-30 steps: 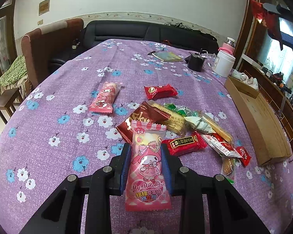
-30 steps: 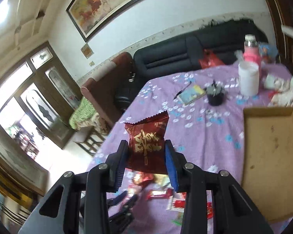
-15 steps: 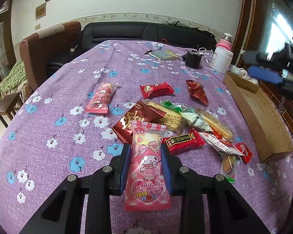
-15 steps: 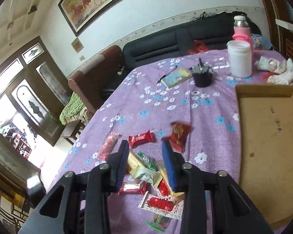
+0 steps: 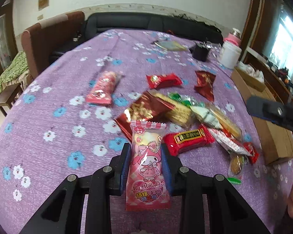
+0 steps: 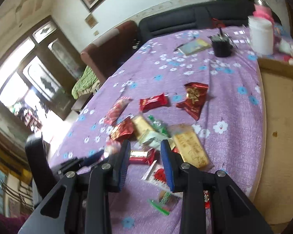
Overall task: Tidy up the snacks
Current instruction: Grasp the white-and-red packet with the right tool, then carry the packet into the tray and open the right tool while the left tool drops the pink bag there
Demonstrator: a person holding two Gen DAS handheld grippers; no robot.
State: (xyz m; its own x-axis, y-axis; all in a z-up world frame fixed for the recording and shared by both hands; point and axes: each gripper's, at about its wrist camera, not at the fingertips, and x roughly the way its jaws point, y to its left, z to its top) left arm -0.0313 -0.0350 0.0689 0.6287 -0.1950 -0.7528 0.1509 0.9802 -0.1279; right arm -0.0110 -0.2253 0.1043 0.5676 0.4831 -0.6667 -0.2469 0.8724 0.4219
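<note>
Left fingers point(image 5: 146, 160) clamp pink My Melody packet point(image 5: 147, 167); right fingers point(image 6: 145, 163) parted, empty.

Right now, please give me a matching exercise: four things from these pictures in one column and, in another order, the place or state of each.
Things:
1. pink My Melody packet
2. dark red foil packet
3. right gripper
4. white jar

Places or states:
A. standing at the far side of the table, near the wooden tray
B. empty, jaws apart above the snack pile
C. clamped between the left gripper pads
D. lying alone on the purple cloth, away from the pile

Pairs: 1-C, 2-D, 3-B, 4-A
</note>
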